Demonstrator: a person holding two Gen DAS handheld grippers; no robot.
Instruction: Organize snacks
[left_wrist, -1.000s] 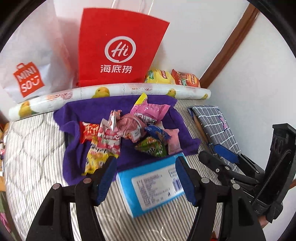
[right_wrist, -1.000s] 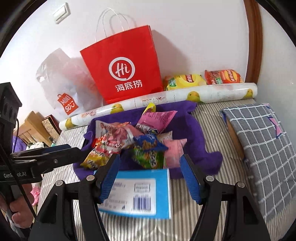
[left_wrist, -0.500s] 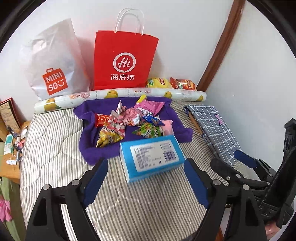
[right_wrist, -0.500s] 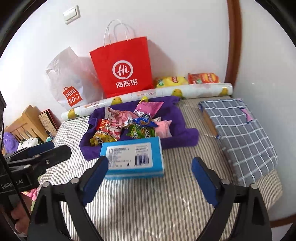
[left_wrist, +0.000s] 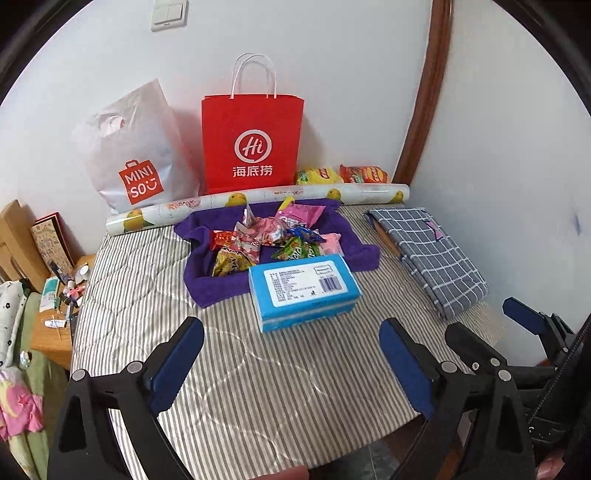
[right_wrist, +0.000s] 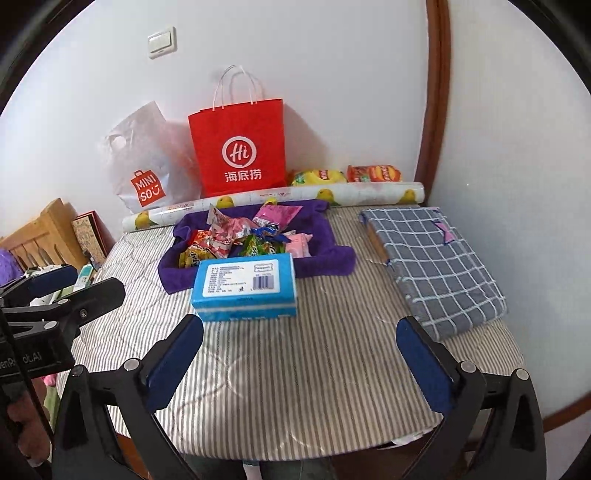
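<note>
A pile of small snack packets (left_wrist: 266, 240) (right_wrist: 236, 240) lies on a purple cloth (left_wrist: 207, 288) (right_wrist: 325, 254) at the far middle of the striped table. A blue box (left_wrist: 303, 288) (right_wrist: 245, 290) stands just in front of the cloth. Two chip bags, yellow (left_wrist: 317, 176) (right_wrist: 317, 177) and red (left_wrist: 364, 173) (right_wrist: 373, 172), lie by the wall. My left gripper (left_wrist: 291, 363) and right gripper (right_wrist: 299, 363) are both open, empty, and held back near the table's front edge. The right gripper also shows at the right of the left wrist view (left_wrist: 517, 325).
A red paper bag (left_wrist: 253, 144) (right_wrist: 238, 147) and a white plastic bag (left_wrist: 133, 155) (right_wrist: 151, 162) lean on the back wall behind a patterned roll (left_wrist: 258, 201) (right_wrist: 277, 201). A folded grey checked cloth (left_wrist: 432, 251) (right_wrist: 432, 258) lies at the right. A cluttered wooden side table (left_wrist: 55, 325) stands left.
Both grippers have pulled back from the blue box and the snacks toward the table's front edge, and their jaws have spread wider. The box stays in front of the cloth.
</note>
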